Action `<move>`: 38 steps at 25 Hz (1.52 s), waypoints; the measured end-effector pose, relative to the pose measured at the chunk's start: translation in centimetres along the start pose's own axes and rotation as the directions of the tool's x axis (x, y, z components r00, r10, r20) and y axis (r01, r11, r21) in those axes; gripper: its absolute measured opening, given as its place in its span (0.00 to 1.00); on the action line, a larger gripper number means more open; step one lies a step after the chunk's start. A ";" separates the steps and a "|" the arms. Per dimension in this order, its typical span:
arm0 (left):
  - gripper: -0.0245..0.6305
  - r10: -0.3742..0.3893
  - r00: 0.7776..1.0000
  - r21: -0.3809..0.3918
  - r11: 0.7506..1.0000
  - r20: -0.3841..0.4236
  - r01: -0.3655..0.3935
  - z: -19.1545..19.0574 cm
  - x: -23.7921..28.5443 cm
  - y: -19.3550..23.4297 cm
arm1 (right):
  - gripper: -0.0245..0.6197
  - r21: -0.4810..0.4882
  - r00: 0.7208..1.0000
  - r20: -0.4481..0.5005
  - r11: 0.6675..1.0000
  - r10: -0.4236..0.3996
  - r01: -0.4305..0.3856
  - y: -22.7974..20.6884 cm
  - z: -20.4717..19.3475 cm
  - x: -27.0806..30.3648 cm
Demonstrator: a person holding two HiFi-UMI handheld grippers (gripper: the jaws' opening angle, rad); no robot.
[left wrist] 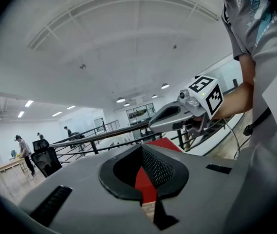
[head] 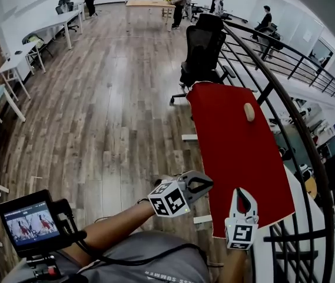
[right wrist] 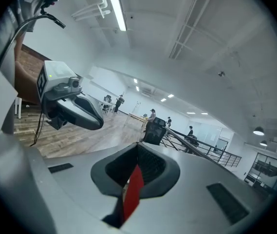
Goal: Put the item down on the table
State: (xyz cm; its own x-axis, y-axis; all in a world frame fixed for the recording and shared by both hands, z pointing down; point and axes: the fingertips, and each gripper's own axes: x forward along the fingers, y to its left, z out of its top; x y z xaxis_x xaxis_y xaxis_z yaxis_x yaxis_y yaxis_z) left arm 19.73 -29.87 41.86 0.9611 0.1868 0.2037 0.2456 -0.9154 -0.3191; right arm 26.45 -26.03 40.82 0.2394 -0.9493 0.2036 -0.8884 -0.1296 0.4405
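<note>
Well, in the head view the beige item (head: 249, 111) lies on the red worktop (head: 238, 158), far up it and well apart from my left gripper (head: 205, 185) and right gripper (head: 242, 194), which are both at its near end. The left gripper view shows my jaws pressed together on nothing, with red worktop showing through their hollow; the item is out of sight there. The right gripper view shows the same, jaws together and empty, with an office chair (right wrist: 154, 130) beyond.

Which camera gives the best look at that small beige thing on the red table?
The head view: the beige item lies in plain sight on the red table. Both gripper views show only a sliver of red between their jaws, not the item.
</note>
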 end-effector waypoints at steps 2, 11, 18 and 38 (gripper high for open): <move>0.03 -0.056 0.998 0.049 0.997 -0.007 0.056 0.8 1.6 -2.8 | 0.04 0.018 1.000 -0.022 1.000 -0.012 0.012 -1.4 -1.9 -1.5; 0.03 -0.022 0.999 0.045 0.999 -0.048 0.024 3.0 3.3 -5.9 | 0.04 0.062 1.000 0.020 0.998 0.012 -0.013 -3.7 -3.3 -4.9; 0.03 0.035 0.993 -0.011 0.999 -0.111 -0.037 1.3 1.7 -9.2 | 0.04 0.095 0.996 0.037 0.992 0.080 -0.083 -1.7 -5.8 -6.0; 0.03 0.194 0.978 -0.138 0.969 -0.079 -0.204 -2.6 -16.5 -9.5 | 0.04 -0.015 0.978 0.030 0.978 0.208 -0.207 15.1 3.8 -6.4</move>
State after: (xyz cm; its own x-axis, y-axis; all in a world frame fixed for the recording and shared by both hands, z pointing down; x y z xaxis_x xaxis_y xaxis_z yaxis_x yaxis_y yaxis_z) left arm 1.23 -25.21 43.98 0.9773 -0.0234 0.2107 0.0248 -0.9744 -0.2234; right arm 10.05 -22.98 42.86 0.0381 -0.9636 0.2645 -0.9126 0.0743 0.4021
